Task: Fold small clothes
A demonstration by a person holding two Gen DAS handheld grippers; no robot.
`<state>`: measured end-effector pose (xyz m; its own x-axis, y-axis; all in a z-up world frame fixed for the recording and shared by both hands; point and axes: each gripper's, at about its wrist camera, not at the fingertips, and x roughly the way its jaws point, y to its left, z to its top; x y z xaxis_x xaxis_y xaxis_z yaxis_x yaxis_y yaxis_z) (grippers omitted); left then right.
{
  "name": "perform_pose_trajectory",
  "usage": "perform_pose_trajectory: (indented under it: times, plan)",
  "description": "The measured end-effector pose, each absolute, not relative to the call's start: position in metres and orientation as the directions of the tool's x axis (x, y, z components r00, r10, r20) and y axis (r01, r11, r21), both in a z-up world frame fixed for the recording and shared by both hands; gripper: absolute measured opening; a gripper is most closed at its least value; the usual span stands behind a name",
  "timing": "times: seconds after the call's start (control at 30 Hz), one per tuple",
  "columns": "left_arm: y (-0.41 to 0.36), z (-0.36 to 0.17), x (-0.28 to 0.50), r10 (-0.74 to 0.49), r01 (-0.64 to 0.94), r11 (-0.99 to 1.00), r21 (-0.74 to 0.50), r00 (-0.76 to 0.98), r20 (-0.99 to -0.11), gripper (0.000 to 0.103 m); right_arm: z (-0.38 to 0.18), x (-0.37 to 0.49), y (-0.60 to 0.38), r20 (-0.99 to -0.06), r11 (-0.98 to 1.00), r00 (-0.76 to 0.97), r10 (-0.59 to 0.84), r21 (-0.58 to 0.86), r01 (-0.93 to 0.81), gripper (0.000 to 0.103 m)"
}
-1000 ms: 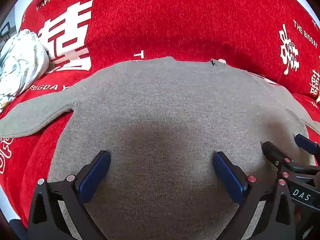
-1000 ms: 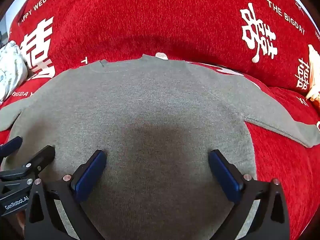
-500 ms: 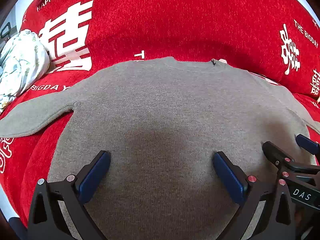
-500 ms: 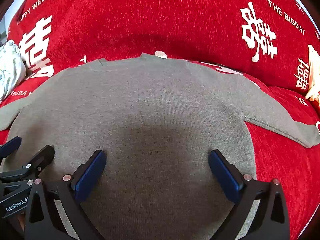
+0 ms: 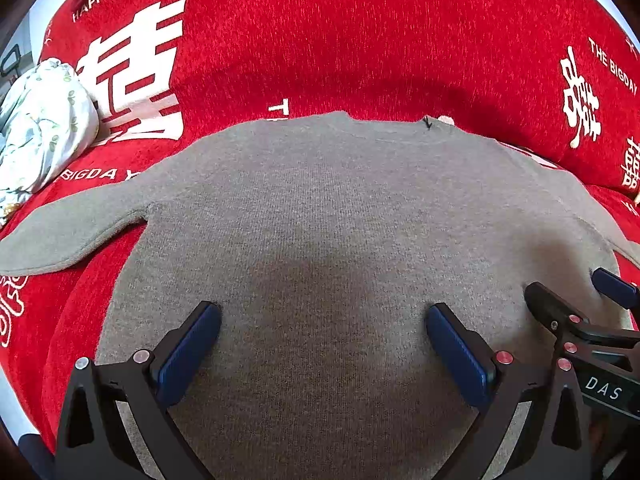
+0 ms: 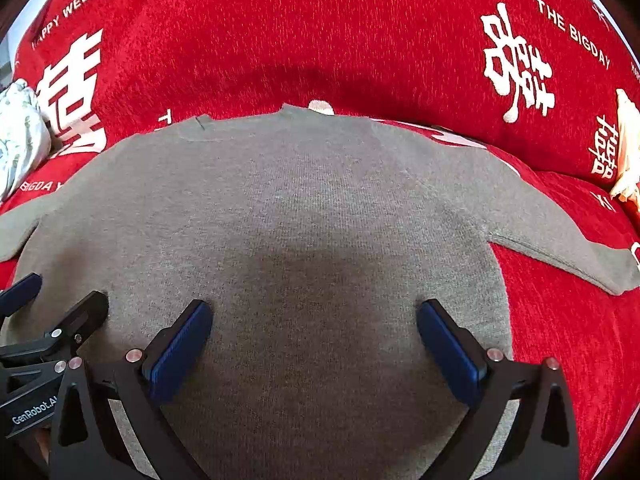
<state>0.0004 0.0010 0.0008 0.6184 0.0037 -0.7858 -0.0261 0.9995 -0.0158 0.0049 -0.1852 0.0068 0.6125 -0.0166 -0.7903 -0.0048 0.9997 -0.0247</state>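
Two tools, both spread wide and holding nothing: my left tool [image 5: 322, 340] and right tool [image 6: 314, 336] hover side by side above the hem of the grey sweater [image 5: 340, 220], laid flat on the red blanket [image 5: 360, 40]. Left sleeve [image 5: 76, 232] first, I reckon: pinch its cuff, fold inward.

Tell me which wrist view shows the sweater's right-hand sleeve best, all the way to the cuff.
The right wrist view: the sleeve runs from the shoulder of the grey sweater out across the red blanket to its cuff. The left wrist view catches only that sleeve's start at the frame edge, above the right gripper.
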Motion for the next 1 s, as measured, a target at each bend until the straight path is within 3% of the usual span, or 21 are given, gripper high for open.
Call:
perform_pose_trajectory:
  times: [0.53,1.0]
  plan:
    - [0.003,0.003,0.027,-0.015,0.001,1.000,-0.016,0.418,-0.908,0.103,0.010,0.028,-0.183,-0.899,0.999,0.436,-0.031,-0.033,0.002,0.103]
    - [0.003,0.004,0.038,-0.015,-0.005,1.000,-0.018,0.332,-0.943,0.103,0.013,0.042,-0.185,-0.947,0.999,0.321,-0.018,-0.026,-0.021,0.103]
